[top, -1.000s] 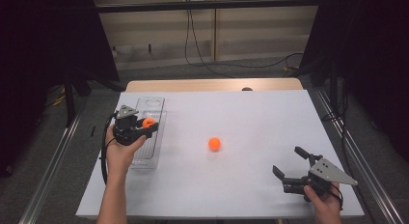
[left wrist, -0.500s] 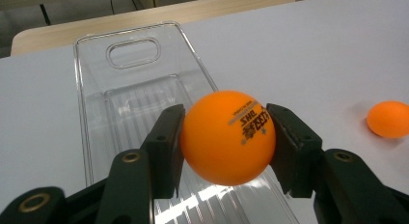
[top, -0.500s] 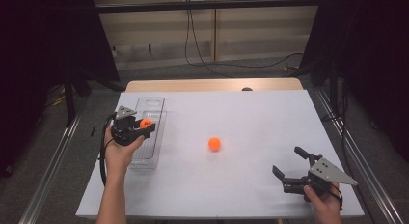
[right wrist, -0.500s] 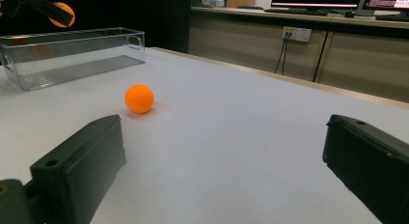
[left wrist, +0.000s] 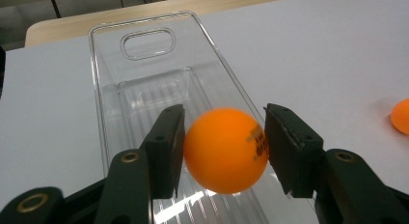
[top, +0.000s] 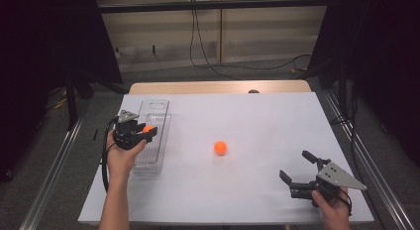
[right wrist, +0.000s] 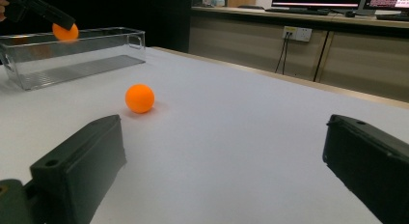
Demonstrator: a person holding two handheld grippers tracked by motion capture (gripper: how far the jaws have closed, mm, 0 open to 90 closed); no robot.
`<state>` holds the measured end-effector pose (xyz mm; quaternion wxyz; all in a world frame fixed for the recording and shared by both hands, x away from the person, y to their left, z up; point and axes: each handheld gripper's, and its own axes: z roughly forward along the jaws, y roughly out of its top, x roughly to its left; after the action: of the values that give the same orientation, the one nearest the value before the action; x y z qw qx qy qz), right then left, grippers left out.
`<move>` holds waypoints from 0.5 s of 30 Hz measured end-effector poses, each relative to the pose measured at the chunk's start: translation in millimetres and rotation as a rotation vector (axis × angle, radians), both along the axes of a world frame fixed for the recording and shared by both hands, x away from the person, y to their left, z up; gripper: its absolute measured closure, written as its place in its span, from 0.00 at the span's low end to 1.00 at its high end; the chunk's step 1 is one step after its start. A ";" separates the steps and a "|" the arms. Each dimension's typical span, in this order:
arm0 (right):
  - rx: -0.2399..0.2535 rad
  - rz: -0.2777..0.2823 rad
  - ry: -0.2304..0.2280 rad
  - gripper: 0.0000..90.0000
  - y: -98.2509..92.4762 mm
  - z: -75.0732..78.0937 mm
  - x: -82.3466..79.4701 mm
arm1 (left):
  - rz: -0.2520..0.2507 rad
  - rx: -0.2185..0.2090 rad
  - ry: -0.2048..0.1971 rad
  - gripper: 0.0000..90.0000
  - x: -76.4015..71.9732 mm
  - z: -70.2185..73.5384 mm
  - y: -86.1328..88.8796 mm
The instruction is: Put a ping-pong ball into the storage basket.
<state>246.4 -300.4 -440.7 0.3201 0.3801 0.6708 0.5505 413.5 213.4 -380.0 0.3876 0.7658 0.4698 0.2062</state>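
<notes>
Gripping an orange ball (left wrist: 225,150) between its two black jaws, the left gripper (top: 140,135) hovered above a clear plastic tray (top: 157,116) at the left side of the white table (top: 257,116). A second orange ball (top: 220,147) lay on the bare tabletop near the middle, well apart from the tray. At the near right corner, the right gripper (top: 297,171) rested low with its jaws spread wide and nothing between them.

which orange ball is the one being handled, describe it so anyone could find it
Start at the white table and find the clear plastic bin near its left edge. Above it, the left gripper pinches an orange ball. Its twin lies loose mid-table, touched by nothing.
</notes>
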 end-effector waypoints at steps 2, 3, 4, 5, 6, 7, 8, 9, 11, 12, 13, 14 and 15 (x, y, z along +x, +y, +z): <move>0.001 -0.002 0.001 0.01 -0.1 -0.1 -0.1 | 0.008 0.009 0.000 0.53 0.5 -0.9 0.1; 0.001 -0.002 0.002 0.01 -0.1 -0.1 -0.1 | 0.011 0.010 0.002 0.51 0.6 -1.1 0.2; 0.001 -0.001 0.000 0.01 -0.2 0.0 -0.1 | 0.013 0.009 0.005 0.50 0.6 -1.1 0.3; 0.000 -0.001 -0.001 0.01 -0.3 0.0 -0.1 | 0.013 0.008 0.004 0.50 0.5 -0.9 0.3; 0.000 -0.001 0.000 0.01 -0.3 0.1 -0.2 | 0.011 0.008 0.002 0.49 0.3 -0.5 0.2; 0.000 -0.001 0.000 0.01 -0.4 0.1 -0.2 | 0.009 0.004 0.003 0.49 0.0 0.0 -0.1; 0.001 -0.002 0.000 0.01 -0.4 0.1 -0.2 | 0.009 0.002 0.002 0.48 -0.3 0.5 -0.4; 0.000 -0.002 0.000 0.01 -0.4 0.1 -0.2 | 0.010 -0.005 0.001 0.47 -0.6 0.8 -1.2; 0.000 -0.002 0.000 0.01 -0.5 0.2 -0.2 | 0.006 -0.008 0.001 0.45 -1.1 1.6 -2.4; 0.000 -0.002 0.000 0.01 -0.5 0.2 -0.2 | 0.008 -0.016 0.000 0.44 -1.4 1.8 -3.4; 0.000 -0.001 0.000 0.01 -0.5 0.2 -0.2 | 0.003 -0.019 0.001 0.43 -1.6 2.3 -4.0; 0.000 -0.002 0.000 0.01 -0.5 0.2 -0.2 | 0.001 -0.024 -0.001 0.42 -1.9 2.7 -5.0; 0.000 -0.002 -0.001 0.01 -0.6 0.3 -0.2 | -0.002 -0.033 -0.001 0.41 -2.3 3.2 -6.4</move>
<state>246.2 -301.0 -440.4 0.3208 0.3805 0.6703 0.5504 411.2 207.1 -376.7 0.4008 0.7596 0.4723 0.1983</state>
